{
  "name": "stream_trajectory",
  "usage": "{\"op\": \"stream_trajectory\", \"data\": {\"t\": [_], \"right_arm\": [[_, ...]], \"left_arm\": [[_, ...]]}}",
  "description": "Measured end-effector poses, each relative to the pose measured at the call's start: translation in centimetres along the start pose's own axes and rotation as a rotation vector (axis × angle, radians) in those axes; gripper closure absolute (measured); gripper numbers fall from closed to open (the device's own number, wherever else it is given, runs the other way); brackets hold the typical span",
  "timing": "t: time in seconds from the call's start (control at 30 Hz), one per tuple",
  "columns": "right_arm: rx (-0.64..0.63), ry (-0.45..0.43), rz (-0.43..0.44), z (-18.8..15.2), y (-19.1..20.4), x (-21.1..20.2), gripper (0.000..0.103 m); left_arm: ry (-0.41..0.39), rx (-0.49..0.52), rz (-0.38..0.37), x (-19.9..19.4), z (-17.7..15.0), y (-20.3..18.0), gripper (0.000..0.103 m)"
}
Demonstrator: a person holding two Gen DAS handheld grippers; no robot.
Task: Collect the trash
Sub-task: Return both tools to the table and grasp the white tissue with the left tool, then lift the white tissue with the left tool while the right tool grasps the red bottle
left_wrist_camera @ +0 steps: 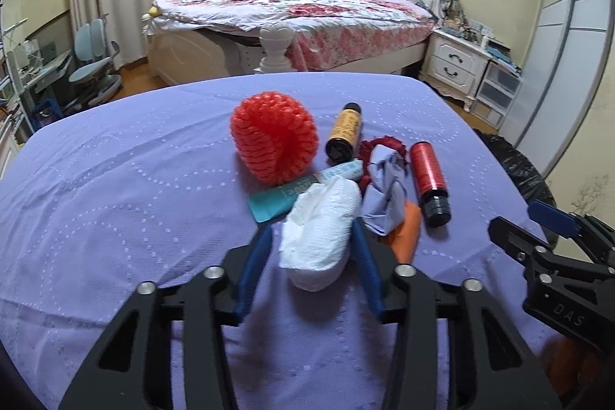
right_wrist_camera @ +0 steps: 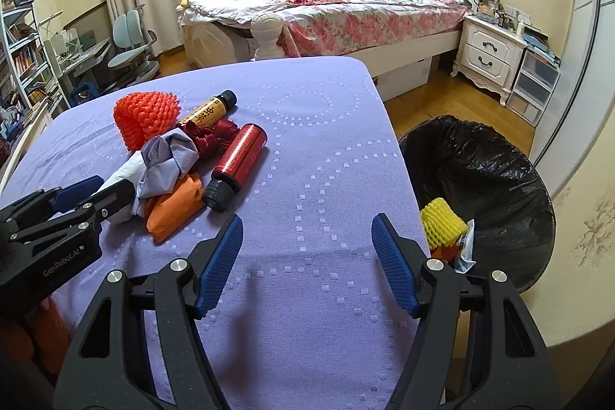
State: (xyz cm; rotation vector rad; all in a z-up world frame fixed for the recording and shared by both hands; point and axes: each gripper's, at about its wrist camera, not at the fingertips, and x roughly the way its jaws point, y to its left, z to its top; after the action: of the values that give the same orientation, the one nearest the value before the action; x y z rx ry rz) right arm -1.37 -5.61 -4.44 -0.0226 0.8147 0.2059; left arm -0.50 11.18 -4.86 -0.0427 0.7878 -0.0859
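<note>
A crumpled white tissue (left_wrist_camera: pixel 319 237) lies at the near end of a trash pile on the purple-covered table (right_wrist_camera: pixel 326 148). My left gripper (left_wrist_camera: pixel 310 227) is shut on it, one blue finger on each side. Behind the tissue lie a teal tube (left_wrist_camera: pixel 275 200), a red foam net (left_wrist_camera: pixel 275 137), a yellow-labelled bottle (left_wrist_camera: pixel 344 133), a red bottle (left_wrist_camera: pixel 428 175), a crumpled lilac wrapper (left_wrist_camera: pixel 384 198) and an orange packet (left_wrist_camera: pixel 405 233). My right gripper (right_wrist_camera: pixel 307 221) stands open over bare cloth to the right of the pile, with nothing between its fingers.
A bin lined with a black bag (right_wrist_camera: pixel 480 164) stands on the floor off the table's right edge. In it are a yellow foam net (right_wrist_camera: pixel 442 221) and some wrappers. A bed (right_wrist_camera: pixel 326 6), a nightstand (right_wrist_camera: pixel 488 52) and a desk chair (right_wrist_camera: pixel 134 52) stand beyond.
</note>
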Motion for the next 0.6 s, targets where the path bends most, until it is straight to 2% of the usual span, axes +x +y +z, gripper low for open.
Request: {"op": "stream_trajectory", "data": {"t": [0.23, 0.6], "right_arm": [[-0.013, -0.002, 0.006, 0.0, 0.6, 0.1, 0.035], [-0.036, -0.033, 0.021, 1.2, 2.2, 0.1, 0.035]], "left_arm": [[-0.013, -0.015, 0.012, -0.7, -0.4, 0.2, 0.067], [-0.046, -0.082, 0.138, -2.2, -0.5, 4.6, 0.067]]}}
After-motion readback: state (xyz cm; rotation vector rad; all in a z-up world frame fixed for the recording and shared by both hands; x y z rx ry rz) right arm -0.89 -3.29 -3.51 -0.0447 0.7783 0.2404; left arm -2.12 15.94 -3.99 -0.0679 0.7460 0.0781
